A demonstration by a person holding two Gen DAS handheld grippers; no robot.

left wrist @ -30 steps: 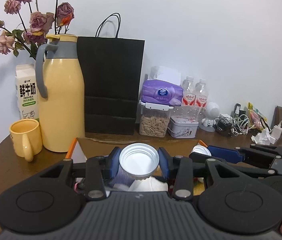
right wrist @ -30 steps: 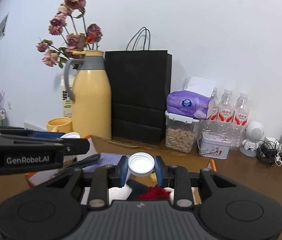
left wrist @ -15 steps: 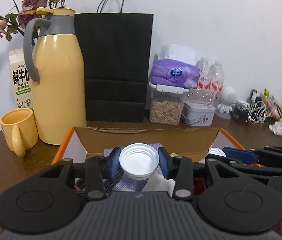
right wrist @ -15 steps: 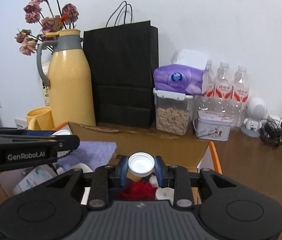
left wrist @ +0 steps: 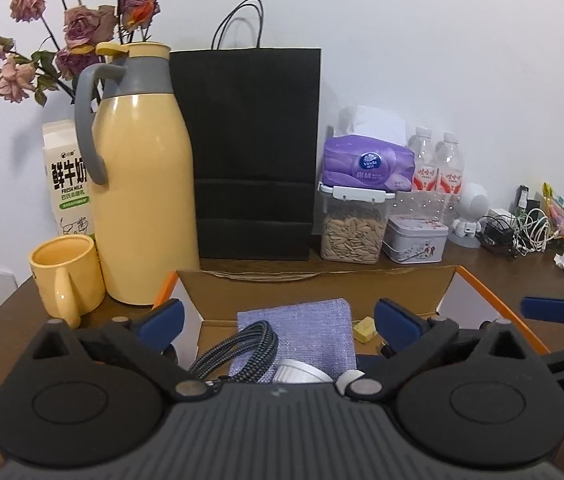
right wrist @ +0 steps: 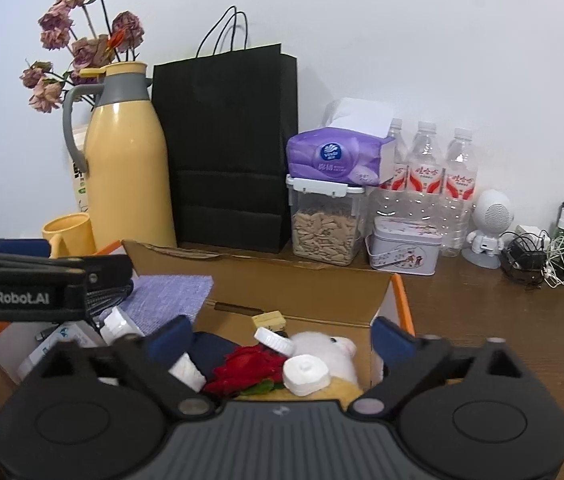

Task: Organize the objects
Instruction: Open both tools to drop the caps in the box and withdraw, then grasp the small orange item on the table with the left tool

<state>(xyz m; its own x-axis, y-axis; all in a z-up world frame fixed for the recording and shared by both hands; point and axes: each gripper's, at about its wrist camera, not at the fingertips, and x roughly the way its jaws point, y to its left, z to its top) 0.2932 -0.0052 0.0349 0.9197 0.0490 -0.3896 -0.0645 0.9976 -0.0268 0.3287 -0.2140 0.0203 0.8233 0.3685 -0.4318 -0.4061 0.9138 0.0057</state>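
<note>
An open cardboard box (left wrist: 313,292) with orange flaps sits on the brown table. My left gripper (left wrist: 278,320) hangs over its left half, jaws opening wide with nothing pressed between the pads. A white ribbed lid (left wrist: 297,374) lies below on a purple cloth (left wrist: 305,332), beside a braided cable (left wrist: 242,348). My right gripper (right wrist: 282,338) is over the box's (right wrist: 293,288) right half, its jaws also opening. A small white cap (right wrist: 273,340) lies loose below it on a plush toy (right wrist: 321,350), next to a red rose (right wrist: 246,368).
Behind the box stand a yellow thermos (left wrist: 142,184), a yellow mug (left wrist: 66,276), a milk carton (left wrist: 68,176), a black paper bag (left wrist: 254,152), a seed container (left wrist: 351,228) topped with tissues, a tin (left wrist: 415,240) and water bottles (right wrist: 425,168). Tangled cables (right wrist: 549,256) lie at the right.
Both grippers have gone from shut on white caps to wide open. The caps have dropped into the box. Both hands have sunk a little toward the box.
</note>
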